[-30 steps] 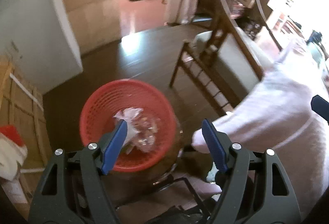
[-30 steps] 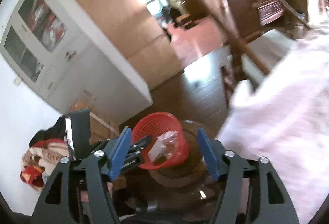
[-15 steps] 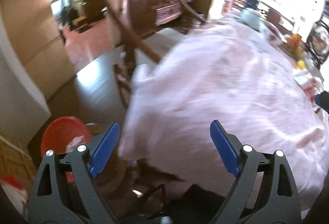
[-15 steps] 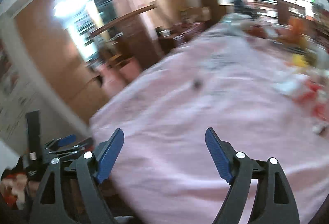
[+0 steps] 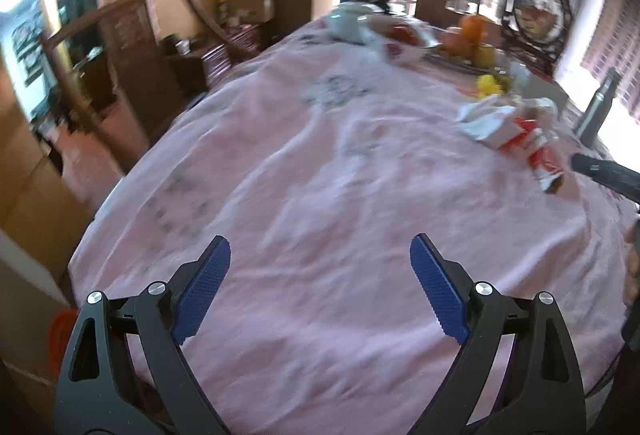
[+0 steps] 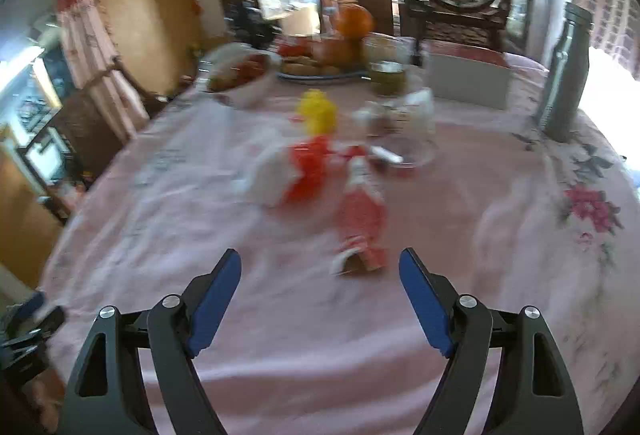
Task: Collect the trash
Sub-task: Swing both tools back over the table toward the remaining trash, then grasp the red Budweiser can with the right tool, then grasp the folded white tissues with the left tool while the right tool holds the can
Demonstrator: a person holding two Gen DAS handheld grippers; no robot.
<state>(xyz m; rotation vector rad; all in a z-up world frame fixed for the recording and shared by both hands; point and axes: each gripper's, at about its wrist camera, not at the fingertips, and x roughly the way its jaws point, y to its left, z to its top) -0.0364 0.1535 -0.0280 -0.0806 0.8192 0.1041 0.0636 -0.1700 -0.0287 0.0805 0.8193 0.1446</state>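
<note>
Crumpled red-and-white wrappers and a flattened red-and-white carton lie on the pink tablecloth, with a yellow piece behind them. My right gripper is open and empty, hovering just short of the carton. In the left wrist view the same wrappers and carton sit far right. My left gripper is open and empty above bare cloth. A sliver of the red basket shows below the table's left edge.
A clear glass dish, a glass of drink, a fruit plate, a white box and a grey flask stand at the far side of the table. A wooden chair stands left of the table.
Both grippers swung away from the red basket with trash in it and now face across the table. Their jaws stand wider than a second ago.
</note>
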